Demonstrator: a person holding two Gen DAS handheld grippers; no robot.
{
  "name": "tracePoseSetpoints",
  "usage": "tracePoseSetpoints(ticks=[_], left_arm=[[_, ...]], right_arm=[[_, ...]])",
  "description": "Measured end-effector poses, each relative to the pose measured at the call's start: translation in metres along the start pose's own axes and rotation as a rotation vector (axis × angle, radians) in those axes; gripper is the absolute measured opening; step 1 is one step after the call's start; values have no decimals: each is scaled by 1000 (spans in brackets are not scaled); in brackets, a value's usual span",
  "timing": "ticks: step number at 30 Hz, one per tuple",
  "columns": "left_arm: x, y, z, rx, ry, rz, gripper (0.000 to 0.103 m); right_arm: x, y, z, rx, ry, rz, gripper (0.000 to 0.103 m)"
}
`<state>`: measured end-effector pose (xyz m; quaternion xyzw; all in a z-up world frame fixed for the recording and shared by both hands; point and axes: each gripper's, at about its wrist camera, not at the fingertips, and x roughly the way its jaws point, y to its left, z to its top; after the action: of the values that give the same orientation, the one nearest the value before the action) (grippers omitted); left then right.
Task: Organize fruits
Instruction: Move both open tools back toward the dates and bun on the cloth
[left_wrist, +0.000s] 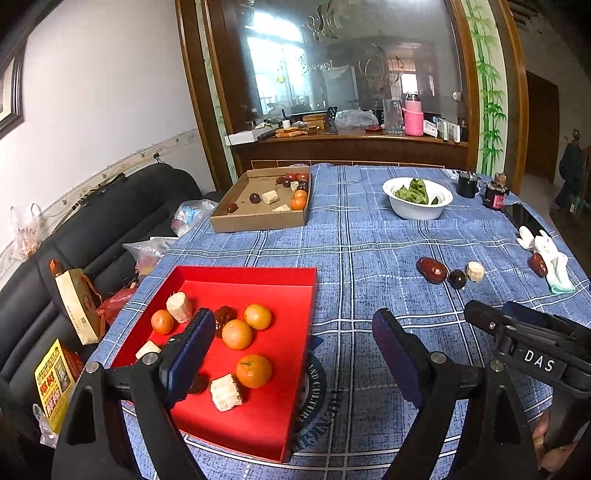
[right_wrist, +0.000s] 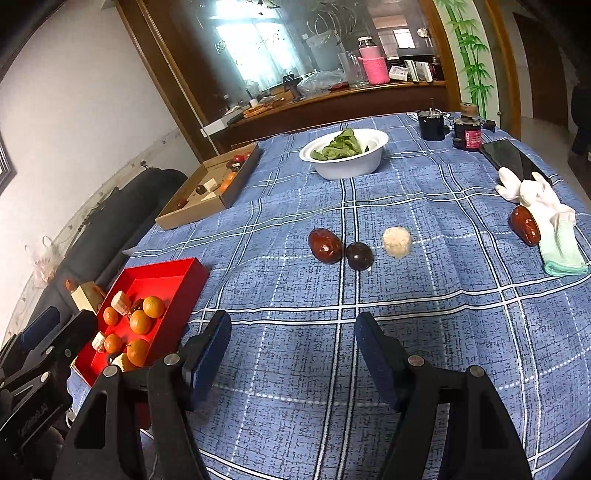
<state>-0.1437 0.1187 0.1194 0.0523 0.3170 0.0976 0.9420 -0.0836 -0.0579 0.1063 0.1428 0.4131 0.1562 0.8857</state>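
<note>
Tongs both spread wide and empty; I'd steer right gripper (right_wrist: 291, 354) squarely over glossy red-brown oval date (right_wrist: 325, 245) mid-cloth, clear of its round dark neighbour (right_wrist: 359, 256), while left gripper (left_wrist: 293, 354) waits beside shallow red cardboard tray (left_wrist: 236, 275).

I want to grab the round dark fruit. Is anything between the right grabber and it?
No. In the right wrist view, only bare blue checked tablecloth lies between the open right gripper and the dark round fruit.
</note>
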Motion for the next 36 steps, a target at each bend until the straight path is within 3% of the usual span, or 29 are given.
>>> tracePoseSetpoints(ticks=[25, 36], left_arm=[[31, -15, -7, 42, 74, -31, 86], [47, -15, -8, 38, 122, -61, 86]], right_arm=[[19, -17, -6, 19, 49, -10, 74], [-7, -59, 23, 29, -8, -84, 74]])
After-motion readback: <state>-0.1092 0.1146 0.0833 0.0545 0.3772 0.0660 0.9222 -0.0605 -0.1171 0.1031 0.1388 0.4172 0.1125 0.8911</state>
